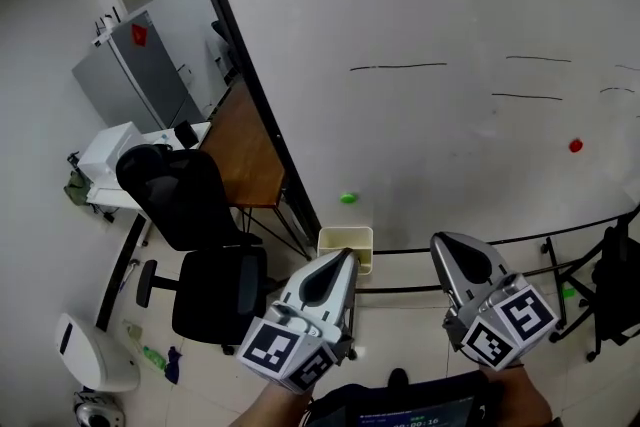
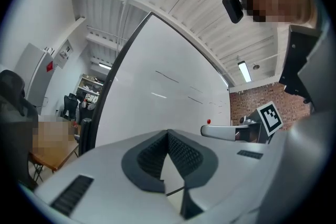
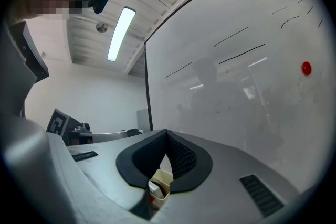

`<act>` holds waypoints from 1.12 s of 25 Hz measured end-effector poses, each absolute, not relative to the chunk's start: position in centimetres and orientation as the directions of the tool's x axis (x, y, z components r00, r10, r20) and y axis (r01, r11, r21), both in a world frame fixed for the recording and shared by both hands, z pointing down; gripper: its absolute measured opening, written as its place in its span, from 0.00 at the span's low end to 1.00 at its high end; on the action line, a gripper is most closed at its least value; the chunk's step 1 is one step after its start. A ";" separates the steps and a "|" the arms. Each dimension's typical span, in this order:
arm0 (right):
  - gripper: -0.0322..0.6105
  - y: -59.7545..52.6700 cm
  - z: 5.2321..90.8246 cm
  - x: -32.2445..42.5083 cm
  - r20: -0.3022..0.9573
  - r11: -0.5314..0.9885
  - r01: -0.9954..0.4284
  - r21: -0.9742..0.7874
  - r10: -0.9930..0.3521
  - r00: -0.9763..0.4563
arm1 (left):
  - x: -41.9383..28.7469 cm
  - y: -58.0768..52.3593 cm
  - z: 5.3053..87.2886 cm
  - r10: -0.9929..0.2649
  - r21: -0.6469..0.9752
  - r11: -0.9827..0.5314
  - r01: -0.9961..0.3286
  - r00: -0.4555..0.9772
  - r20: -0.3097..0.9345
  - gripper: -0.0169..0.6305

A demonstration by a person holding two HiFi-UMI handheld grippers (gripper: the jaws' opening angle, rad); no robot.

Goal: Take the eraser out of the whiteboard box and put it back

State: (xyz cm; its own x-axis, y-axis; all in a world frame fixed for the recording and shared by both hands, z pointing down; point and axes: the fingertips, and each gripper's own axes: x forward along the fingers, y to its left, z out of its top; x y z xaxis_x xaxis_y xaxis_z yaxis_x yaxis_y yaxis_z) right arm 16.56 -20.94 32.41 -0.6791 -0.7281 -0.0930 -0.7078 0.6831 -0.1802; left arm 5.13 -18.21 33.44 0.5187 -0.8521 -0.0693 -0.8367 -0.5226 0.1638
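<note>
Glimpsed the eraser, most likely the white piece, inside the box below the whiteboard. Kept left gripper just before the box, right gripper beside it. Both jaw pairs pressed together, empty, probably only approaching.

Head view downward; both claw views toward whiteboard.

Whiteboard: glossy, smooth, reflecting ceiling lights. Whiteboard box: cream matt plastic. Jaws: matt grey plastic, black ribbed lining.
</note>
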 end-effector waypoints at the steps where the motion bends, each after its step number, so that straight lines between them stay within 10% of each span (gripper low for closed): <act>1: 0.06 -20.5 32.4 16.6 -0.097 0.684 -0.707 -0.179 -0.727 -0.679 | 5.3 -17.8 33.3 -0.850 0.163 -0.526 -0.834 0.521 -0.078 0.04; 28: 0.06 -7.8 32.6 25.4 -0.039 0.514 -0.843 -0.157 -0.856 -0.515 | 11.2 -6.5 32.1 -0.765 0.114 -0.644 -0.756 0.634 -0.117 0.04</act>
State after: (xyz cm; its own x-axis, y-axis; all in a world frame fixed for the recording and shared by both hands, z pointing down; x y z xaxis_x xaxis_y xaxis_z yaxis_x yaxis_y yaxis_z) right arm 25.43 -7.79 32.63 -0.5148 -0.8564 -0.0393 -0.8432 0.5141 -0.1575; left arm 11.24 -6.49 32.15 0.6338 -0.7647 -0.1166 -0.7564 -0.6442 0.1135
